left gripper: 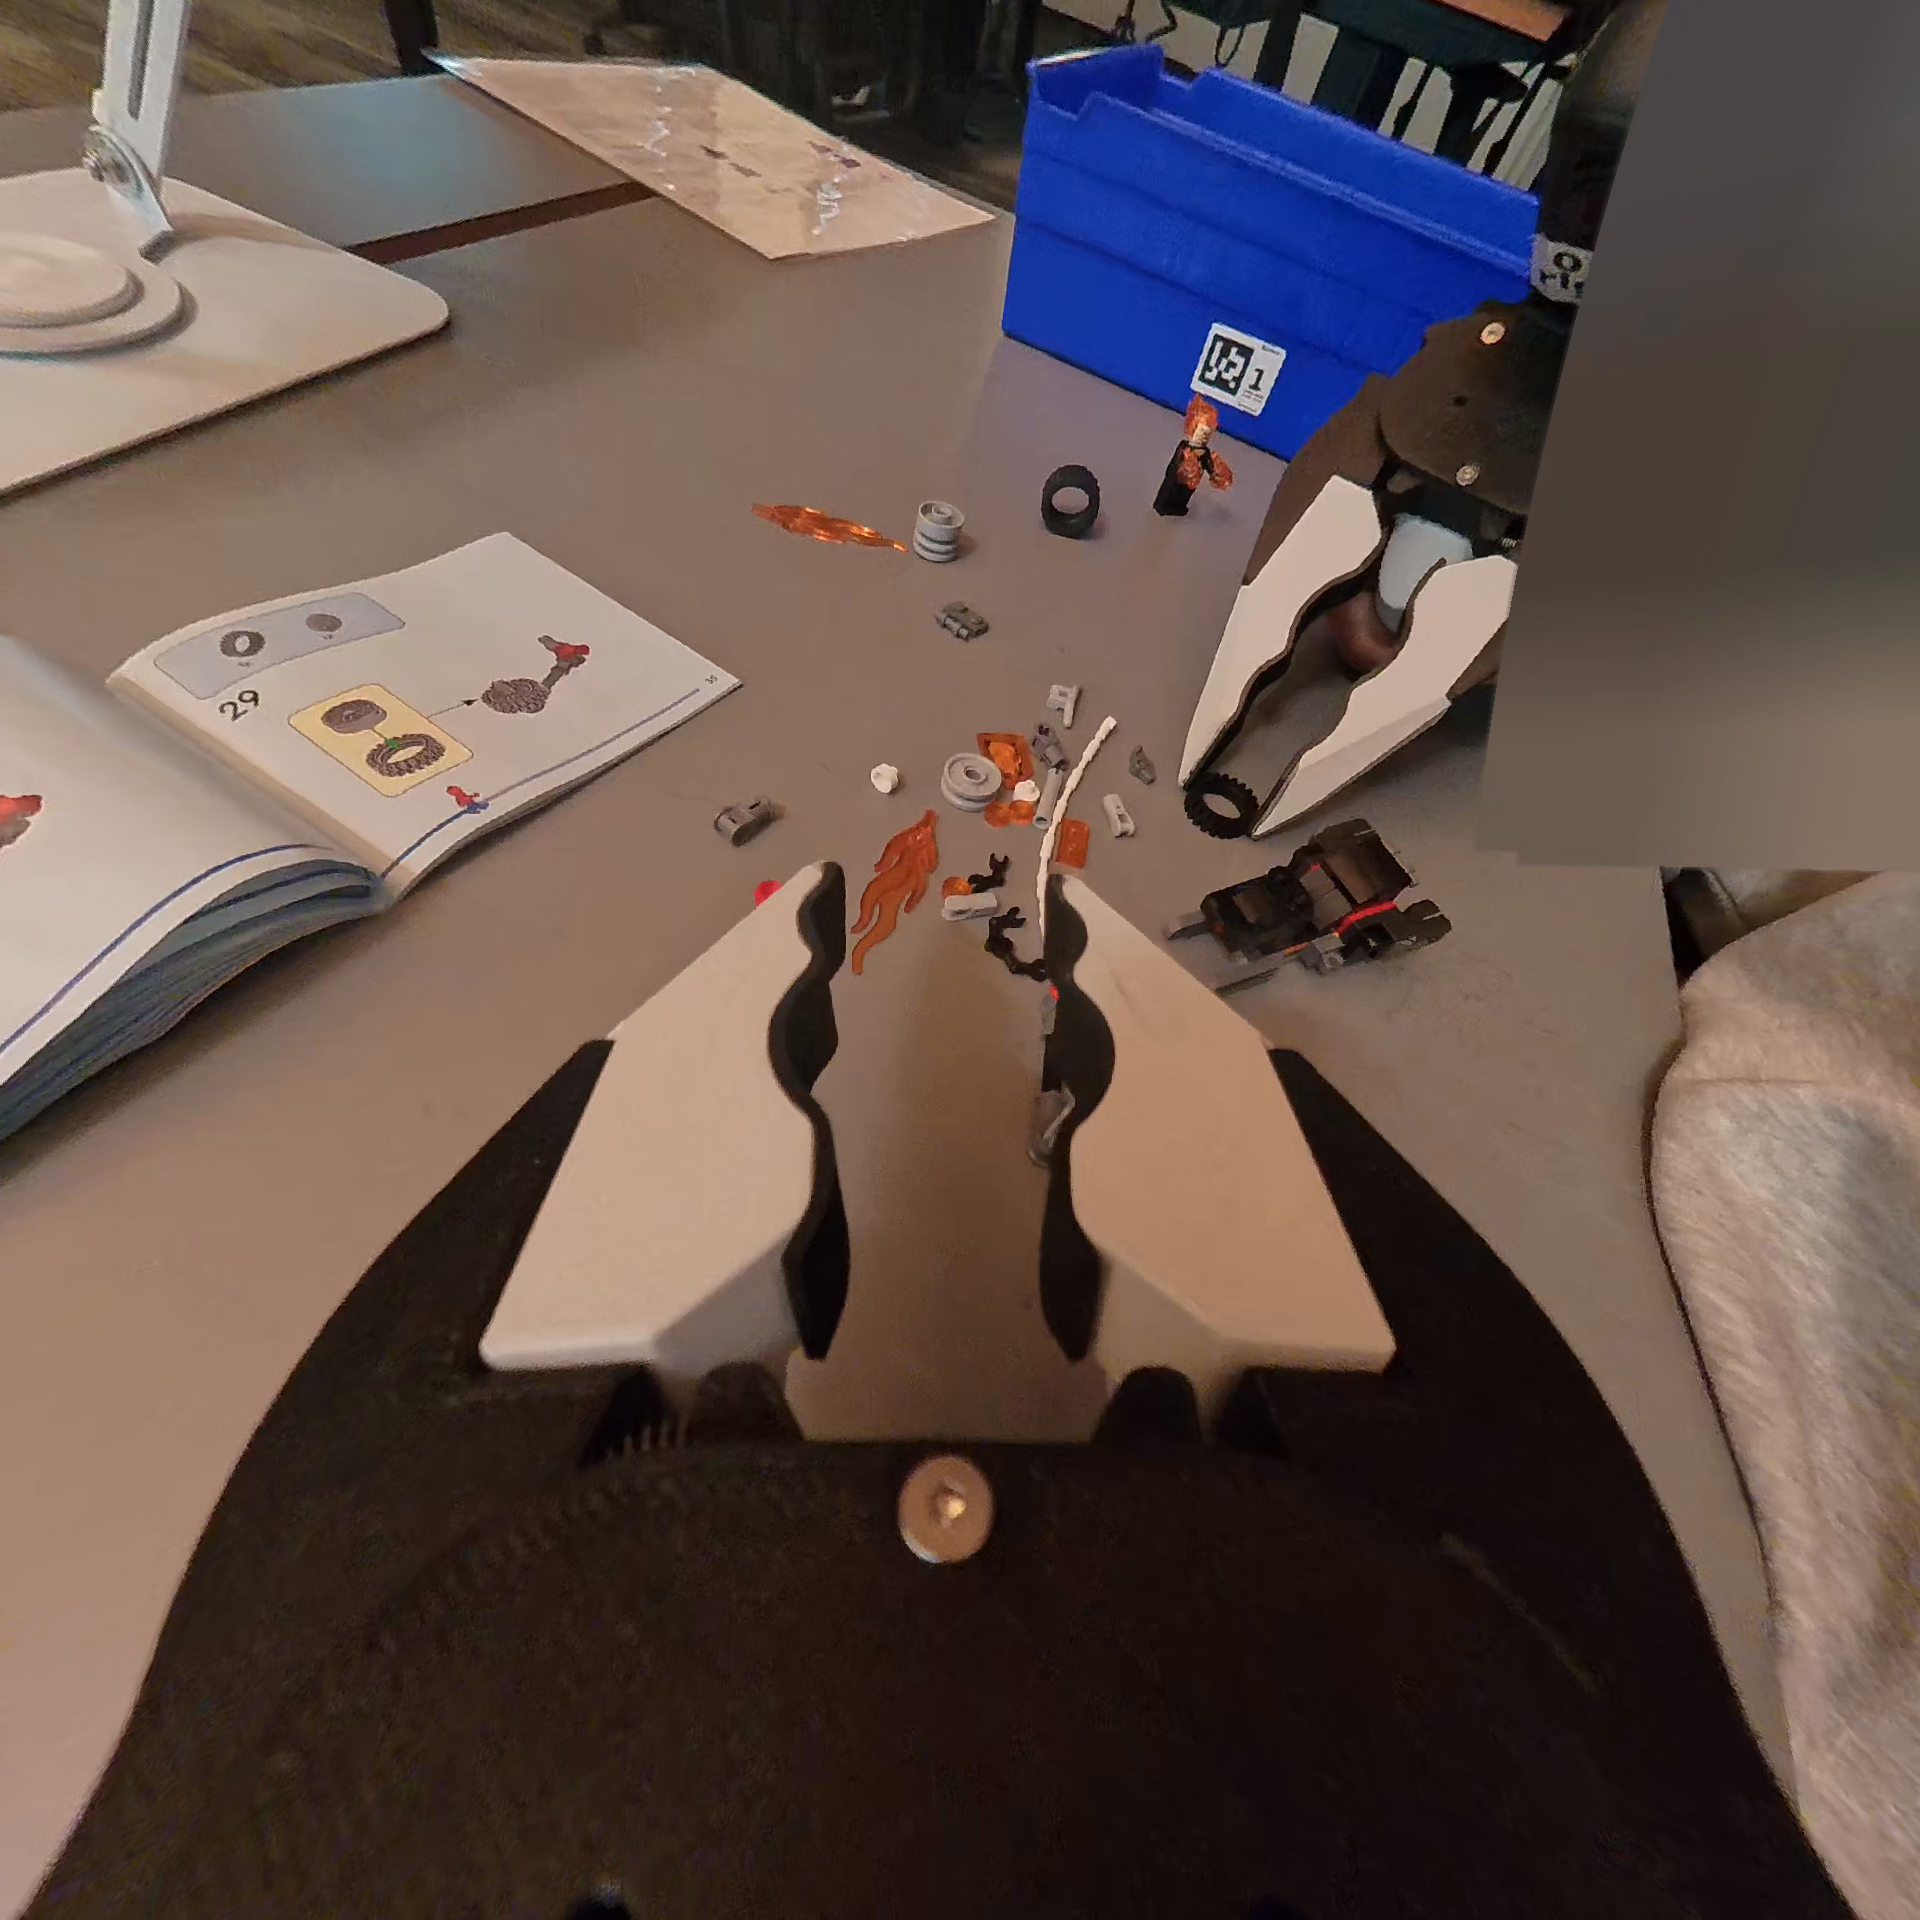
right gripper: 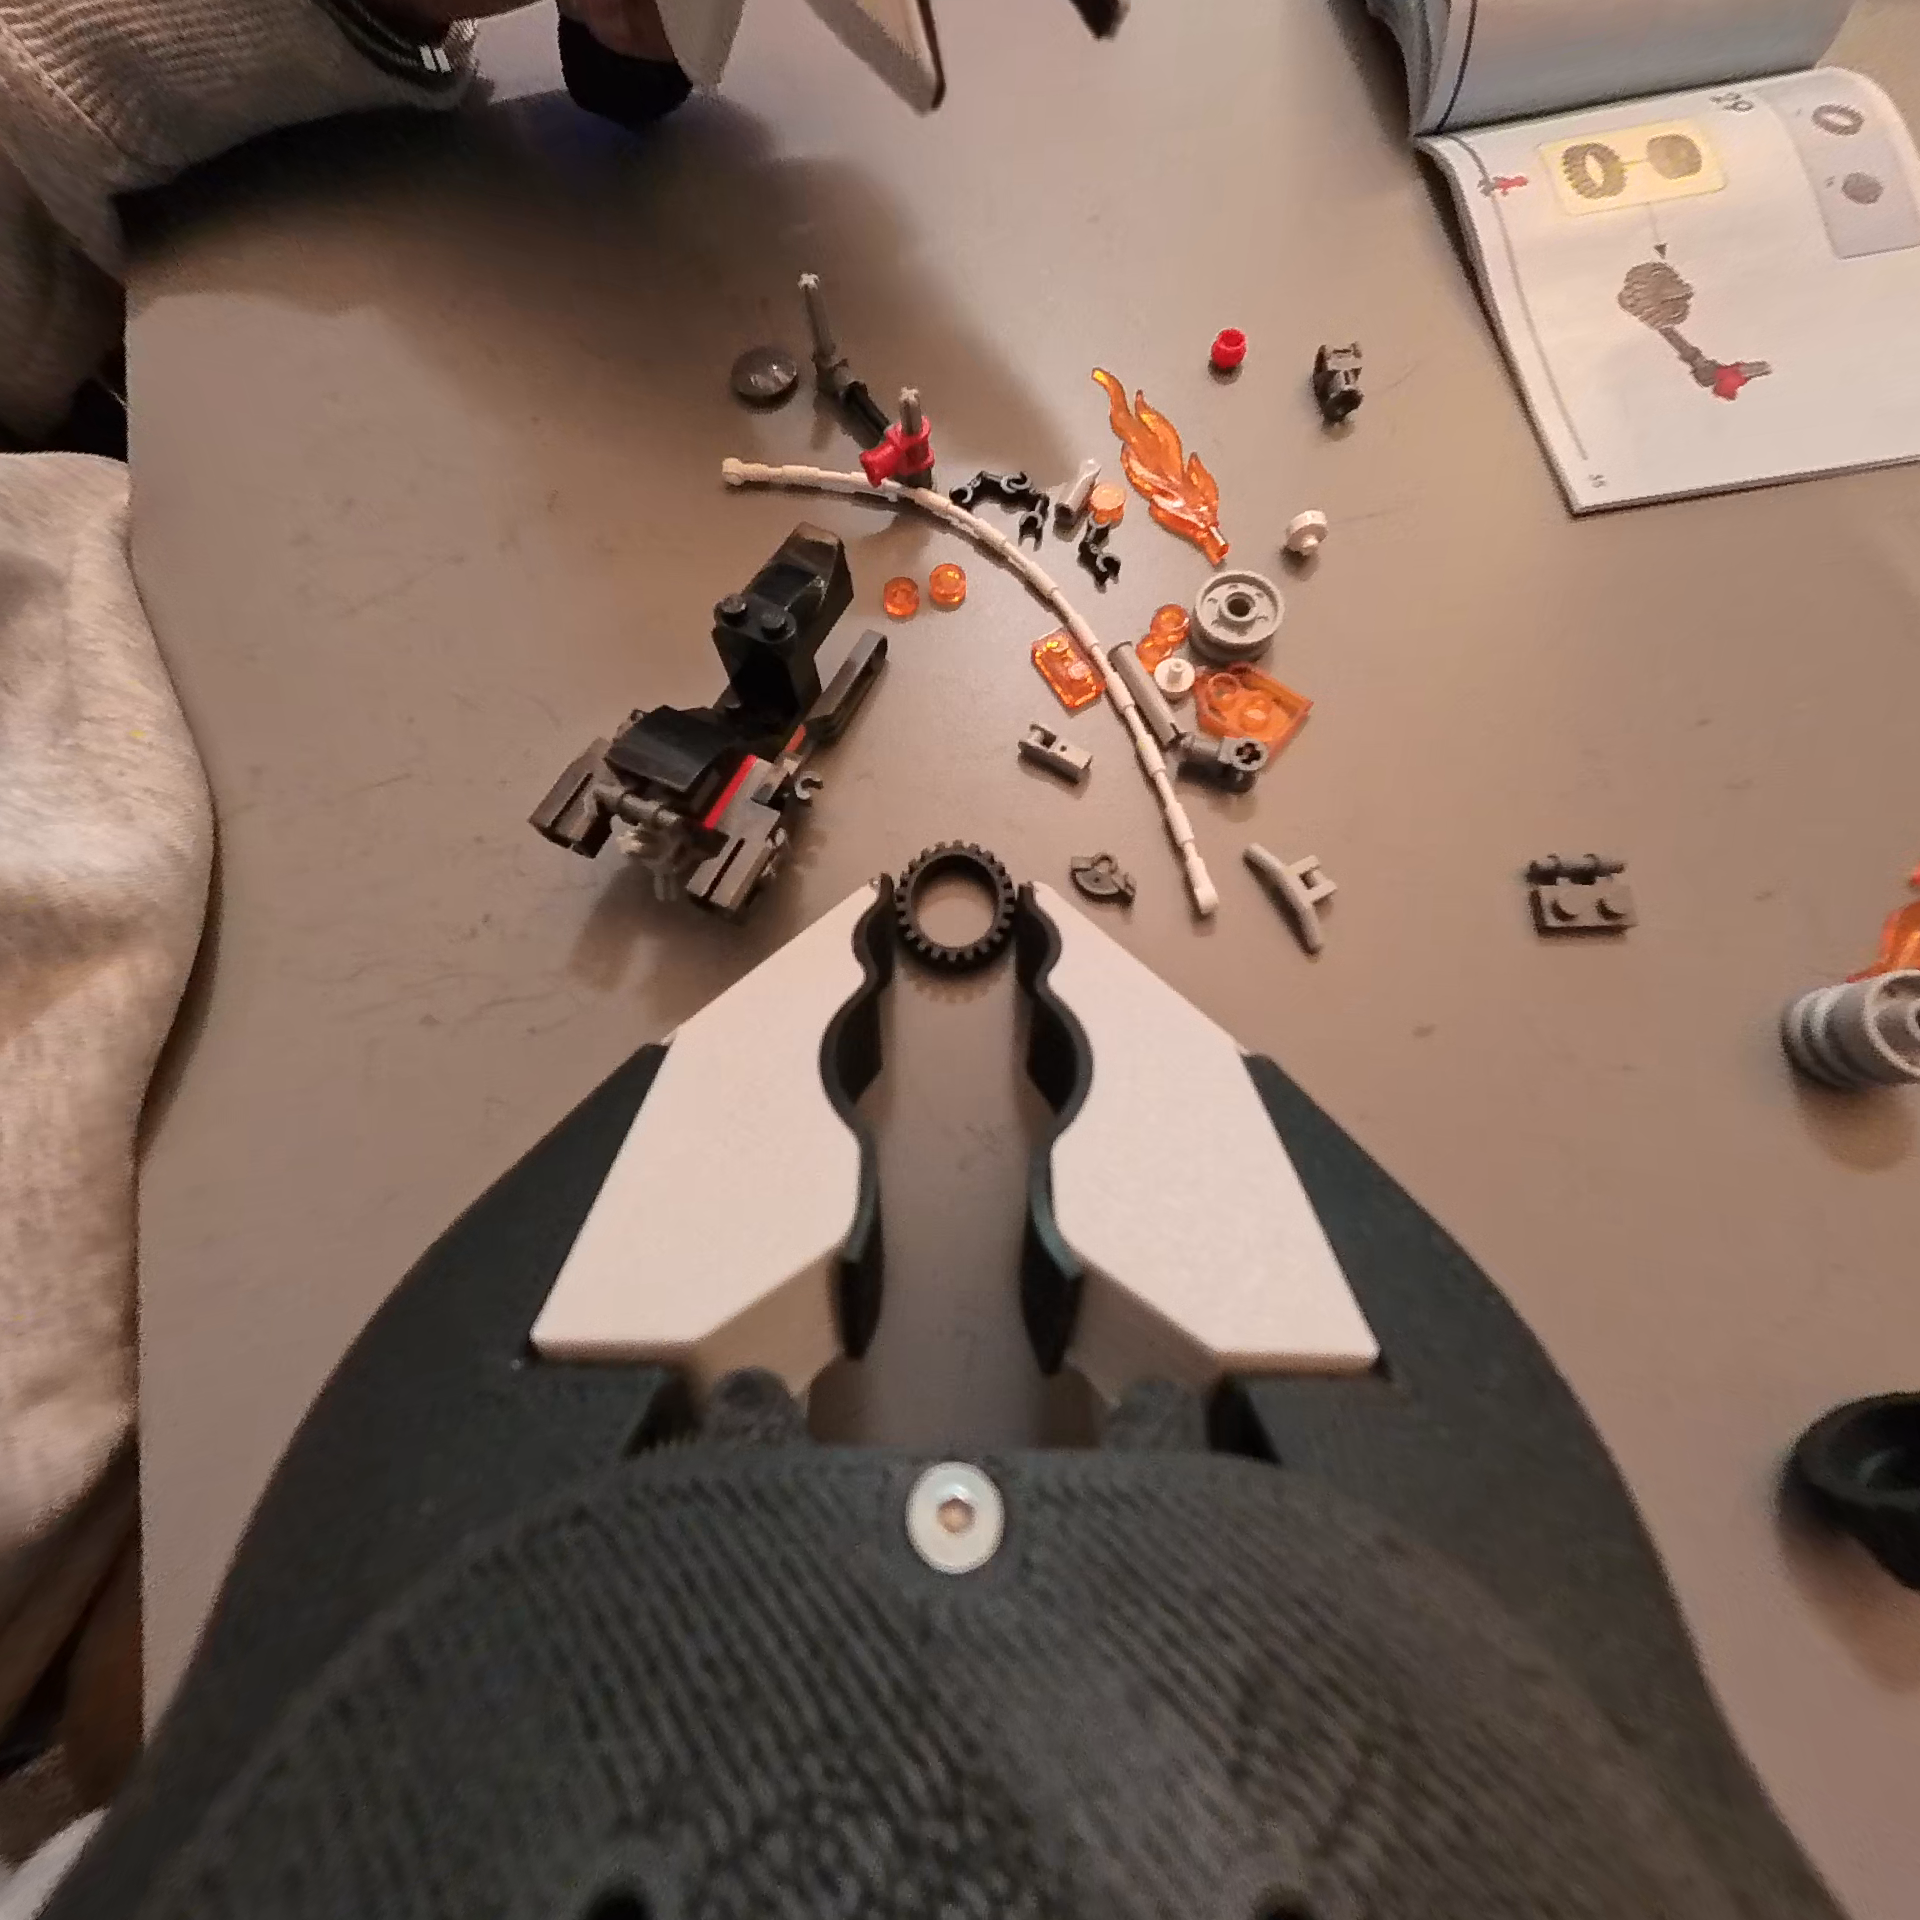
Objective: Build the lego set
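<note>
The grey-brown worktop (right gripper: 1558, 1195) carries everything. Beyond the left tongs (left gripper: 940, 883), off to their far right, stands a blue plastic bin (left gripper: 1247, 239); to their left lies an open white instruction booklet (left gripper: 416, 707). Just right of the left tongs' tips, and just left of and ahead of the right tongs (right gripper: 956, 894), lies the half-built black brick vehicle with red trim (right gripper: 727, 748).

The right tongs are closed to a narrow gap on a small black toothed rubber tyre (right gripper: 954, 906), pinched by its tread between the tips, close above the worktop or on it; I cannot tell which. The left tongs stand partly open, holding nothing as far as I can tell, though a thin grey piece (left gripper: 1049, 1122) shows against the inner face of their right finger.

Ahead of both tongs lie loose parts: a long white ribbed flexible rod (right gripper: 1039, 592), a clear orange flame piece (right gripper: 1169, 457), and a pale grey round wheel hub (right gripper: 1236, 613), right of and beyond the right tips.

The tyre looks light, soft and grippy, so it should squash under pressure; a gentle hold across the tread seems best. The hub looks stiff and smooth, likely to roll; taking it by its flat faces should be steadiest.
</note>
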Tool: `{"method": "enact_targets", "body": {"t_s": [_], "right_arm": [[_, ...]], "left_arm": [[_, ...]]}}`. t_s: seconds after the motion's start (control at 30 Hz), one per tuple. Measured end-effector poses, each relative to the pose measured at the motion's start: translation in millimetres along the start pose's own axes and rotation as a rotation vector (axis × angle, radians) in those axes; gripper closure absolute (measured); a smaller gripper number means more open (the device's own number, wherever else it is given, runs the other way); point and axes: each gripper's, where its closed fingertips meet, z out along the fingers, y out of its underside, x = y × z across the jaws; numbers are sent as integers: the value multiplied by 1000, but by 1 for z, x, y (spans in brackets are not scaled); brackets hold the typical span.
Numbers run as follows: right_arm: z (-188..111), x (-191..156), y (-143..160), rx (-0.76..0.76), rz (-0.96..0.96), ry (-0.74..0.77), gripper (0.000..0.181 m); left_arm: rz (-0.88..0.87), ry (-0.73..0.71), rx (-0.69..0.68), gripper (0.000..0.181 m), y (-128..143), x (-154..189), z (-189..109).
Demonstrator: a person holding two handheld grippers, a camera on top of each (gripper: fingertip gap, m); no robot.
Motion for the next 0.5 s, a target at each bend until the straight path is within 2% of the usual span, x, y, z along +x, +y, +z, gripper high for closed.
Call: {"method": "enact_targets", "body": {"t_s": [0.5], "right_arm": [[1,0,-1,2,11,-17,160]], "left_arm": [[35,-6,-72,142,10,3,7]]}}
